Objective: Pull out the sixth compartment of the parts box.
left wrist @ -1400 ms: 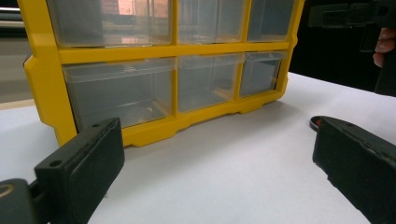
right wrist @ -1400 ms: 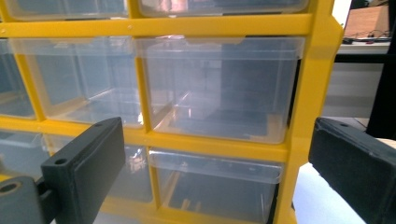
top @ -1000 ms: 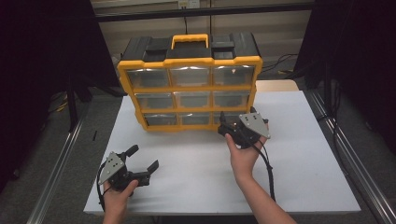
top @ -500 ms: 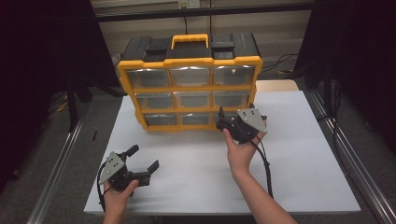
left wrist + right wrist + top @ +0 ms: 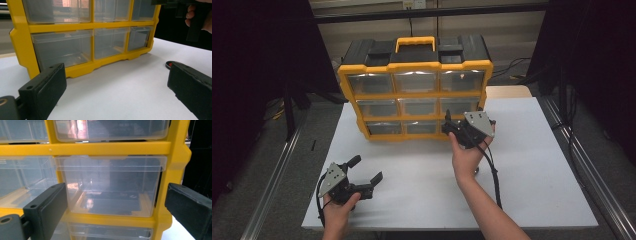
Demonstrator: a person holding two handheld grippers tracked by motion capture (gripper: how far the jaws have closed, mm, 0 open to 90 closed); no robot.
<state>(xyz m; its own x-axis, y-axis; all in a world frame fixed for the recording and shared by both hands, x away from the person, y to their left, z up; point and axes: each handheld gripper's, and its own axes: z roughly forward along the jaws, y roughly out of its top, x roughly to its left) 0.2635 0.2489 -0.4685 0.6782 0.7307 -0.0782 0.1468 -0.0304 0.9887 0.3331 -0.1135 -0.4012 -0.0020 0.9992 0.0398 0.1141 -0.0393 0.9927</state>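
Because it stands upright at the far edge of the white rectangular table point(image 5: 522, 190), the yellow plastic drawer cabinet with the black top and yellow handle point(image 5: 414, 65) turns all nine clear drawer fronts toward the person, which is surely why it sits there: every drawer can be reached from the near side. It fills the upper middle of the high view.

Lower right of that cabinet, the right gripper point(image 5: 451, 128) is raised just in front of the right-hand column, its jaws wide apart and holding nothing. Through its own camera the two black jaws frame the clear plastic drawer in the middle row, right column point(image 5: 110, 185), one on each side, so I judge that drawer to be the one meant; the drawer looks closed and not yet touched. Something dark and flat lies inside, too blurred to name.

Down at the lower left of the high view, the left gripper point(image 5: 364, 175) rests low near the table's near edge, jaws also spread and empty, well apart from the cabinet, seemingly just waiting.
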